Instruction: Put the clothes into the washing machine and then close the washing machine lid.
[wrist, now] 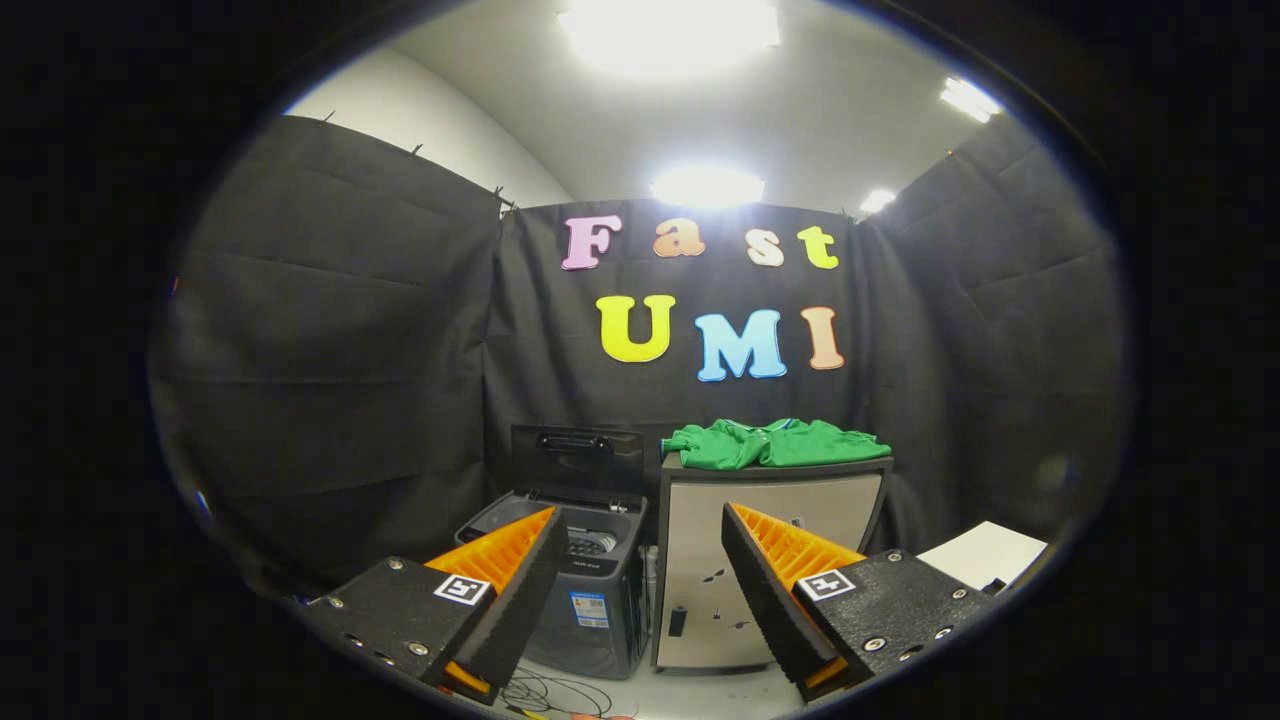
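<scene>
Beyond the tongs (640, 530), well apart from them, sits the washer (580, 590), a small dark plastic top-loader on the floor with its lid (577, 458) flipped up against the black cloth wall, so the tub is open and ready to load. Just beside it to the right stands a pale boxy cabinet (770, 570) with a dark top, serving as the counter. The clothes (775, 444), green, soft, loosely folded and a bit rumpled, lie on that top, higher than the washer mouth, likely staged there so the drop goes down and sideways. Tongs are open, fingers spread wide with nothing between them, ridged wedge-shaped pads facing in; held back and level, probably lining up an approach. Cables (545, 692) trail on the pale floor under the fingers. A white flat thing (985, 555) sits off right; can't tell what. Nothing loaded yet, judging by the pile.
</scene>
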